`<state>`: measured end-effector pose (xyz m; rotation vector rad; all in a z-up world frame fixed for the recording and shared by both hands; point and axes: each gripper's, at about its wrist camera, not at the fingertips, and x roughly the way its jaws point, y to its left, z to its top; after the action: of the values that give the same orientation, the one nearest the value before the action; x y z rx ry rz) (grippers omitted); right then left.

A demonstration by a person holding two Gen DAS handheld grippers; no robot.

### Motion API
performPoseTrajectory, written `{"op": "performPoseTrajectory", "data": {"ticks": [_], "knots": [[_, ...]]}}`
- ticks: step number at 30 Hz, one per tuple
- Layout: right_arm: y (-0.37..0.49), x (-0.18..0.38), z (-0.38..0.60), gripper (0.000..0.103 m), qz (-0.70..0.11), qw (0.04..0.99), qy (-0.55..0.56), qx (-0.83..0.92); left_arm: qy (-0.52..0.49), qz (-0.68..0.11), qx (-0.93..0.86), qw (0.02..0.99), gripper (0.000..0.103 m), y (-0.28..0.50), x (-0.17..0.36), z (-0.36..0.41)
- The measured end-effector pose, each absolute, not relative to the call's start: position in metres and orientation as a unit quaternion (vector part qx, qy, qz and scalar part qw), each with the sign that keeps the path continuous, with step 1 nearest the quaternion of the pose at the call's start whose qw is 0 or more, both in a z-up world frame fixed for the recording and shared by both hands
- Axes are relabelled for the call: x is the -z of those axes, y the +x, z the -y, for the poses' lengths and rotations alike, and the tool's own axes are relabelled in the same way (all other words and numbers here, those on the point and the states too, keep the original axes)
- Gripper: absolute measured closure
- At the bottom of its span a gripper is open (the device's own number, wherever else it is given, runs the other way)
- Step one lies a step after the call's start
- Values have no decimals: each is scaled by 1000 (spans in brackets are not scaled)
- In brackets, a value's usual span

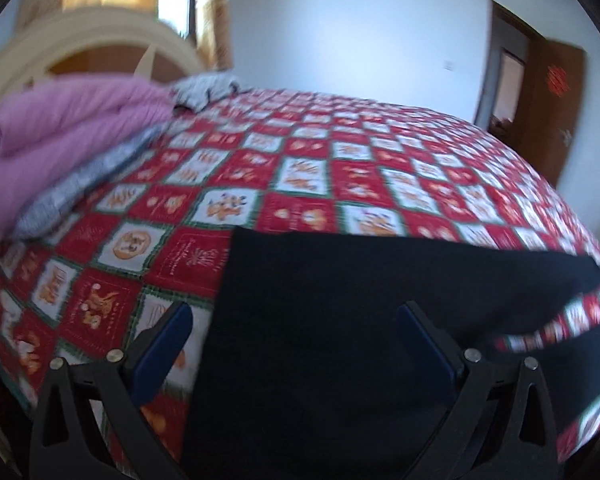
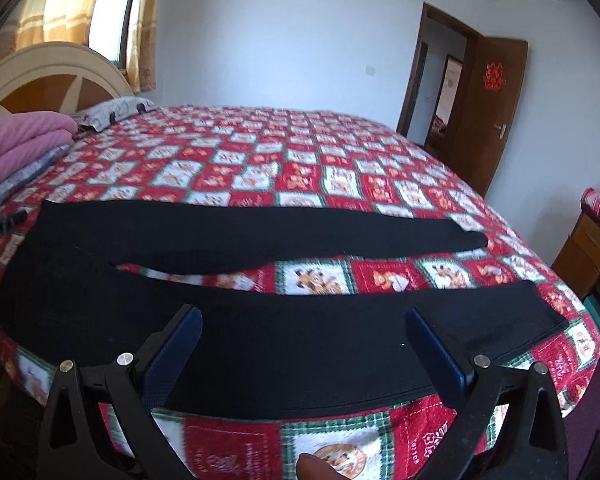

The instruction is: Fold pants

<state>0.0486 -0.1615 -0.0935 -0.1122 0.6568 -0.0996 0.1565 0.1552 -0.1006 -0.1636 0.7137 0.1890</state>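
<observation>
The right gripper is wide open above the near leg of the black pants and holds nothing. The left gripper is wide open too, above the waist end of the pants, with nothing in it. The pants lie flat on the red and white bedspread, legs apart. Its squares have small writing, too blurry to read. Farther off lie a pink blanket and a brown door with a red paper sign.

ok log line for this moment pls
pants: flat on bed, legs apart | left tool: open, over waist end | right tool: open, over near leg | no fold yet
</observation>
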Motion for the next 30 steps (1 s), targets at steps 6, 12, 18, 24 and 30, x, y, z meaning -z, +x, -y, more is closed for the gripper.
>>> {"op": "performPoseTrajectory", "data": {"ticks": [6, 12, 18, 24, 30], "knots": [[71, 112, 184, 1, -339, 939, -36, 47, -55, -394, -91, 913, 7, 220, 119, -178], [82, 110, 213, 1, -321, 945, -29, 53, -70, -451, -80, 886, 36, 259, 150, -201], [106, 111, 254, 8, -331, 941, -36, 68, -90, -457, -40, 884, 63, 262, 157, -205], [146, 97, 339, 35, -351, 930, 14, 107, -132, -443, 9, 887, 89, 261, 148, -211], [193, 81, 431, 45, -357, 915, 38, 181, -126, -449, 2, 884, 89, 271, 159, -211]]}}
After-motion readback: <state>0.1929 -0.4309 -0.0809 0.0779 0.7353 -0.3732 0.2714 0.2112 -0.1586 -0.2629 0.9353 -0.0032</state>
